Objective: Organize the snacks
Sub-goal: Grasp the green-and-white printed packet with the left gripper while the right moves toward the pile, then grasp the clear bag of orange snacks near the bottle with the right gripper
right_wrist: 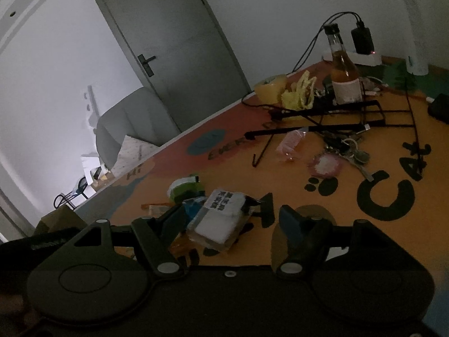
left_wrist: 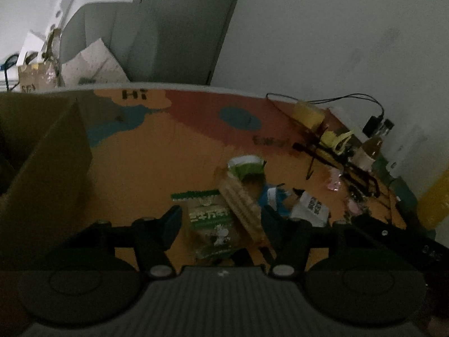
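Between blurred left gripper (left_wrist: 221, 219) jaws, parted, lies a green snack packet (left_wrist: 212, 224); right gripper (right_wrist: 233, 216) gapes.

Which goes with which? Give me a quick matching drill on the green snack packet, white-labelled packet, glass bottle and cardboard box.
Things:
1. green snack packet
2. white-labelled packet
3. glass bottle
4. cardboard box

Places:
A. standing upright at the back of the mat
B. between the left gripper's fingers
C. at the left edge of the mat
D. between the right gripper's fingers

Pairs: 1-B, 2-D, 3-A, 4-C
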`<move>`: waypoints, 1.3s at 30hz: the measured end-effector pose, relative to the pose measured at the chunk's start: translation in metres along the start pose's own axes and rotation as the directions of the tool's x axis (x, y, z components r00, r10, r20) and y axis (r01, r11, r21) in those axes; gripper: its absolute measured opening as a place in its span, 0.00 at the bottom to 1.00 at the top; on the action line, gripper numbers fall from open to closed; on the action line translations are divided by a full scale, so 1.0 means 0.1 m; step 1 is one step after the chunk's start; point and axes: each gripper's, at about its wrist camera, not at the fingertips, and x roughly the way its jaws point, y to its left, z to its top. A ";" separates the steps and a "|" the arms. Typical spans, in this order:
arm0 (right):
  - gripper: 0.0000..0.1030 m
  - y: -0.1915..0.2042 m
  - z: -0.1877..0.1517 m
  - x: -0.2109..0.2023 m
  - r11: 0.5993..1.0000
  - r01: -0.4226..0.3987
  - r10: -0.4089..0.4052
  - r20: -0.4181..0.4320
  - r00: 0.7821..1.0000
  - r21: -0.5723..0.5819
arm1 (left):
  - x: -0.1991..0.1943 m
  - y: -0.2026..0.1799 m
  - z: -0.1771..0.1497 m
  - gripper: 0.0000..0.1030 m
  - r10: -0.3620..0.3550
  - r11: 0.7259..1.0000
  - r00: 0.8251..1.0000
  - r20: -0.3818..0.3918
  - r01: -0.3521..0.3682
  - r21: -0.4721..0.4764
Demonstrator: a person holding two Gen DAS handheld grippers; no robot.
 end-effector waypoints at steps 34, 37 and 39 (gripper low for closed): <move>0.72 -0.20 0.23 0.59 0.998 0.041 -0.042 0.016 0.999 0.051 | 0.40 0.15 0.23 0.44 0.140 0.990 0.990 0.025 -0.140 0.001; 0.72 -0.24 0.29 0.64 0.996 0.055 -0.057 0.030 0.998 0.065 | 0.40 0.14 0.28 0.44 0.133 0.991 0.990 0.041 -0.133 0.001; 0.71 -0.28 0.33 0.67 0.995 0.066 -0.069 0.040 0.997 0.080 | 0.41 0.13 0.33 0.44 0.137 0.990 0.989 0.050 -0.138 0.007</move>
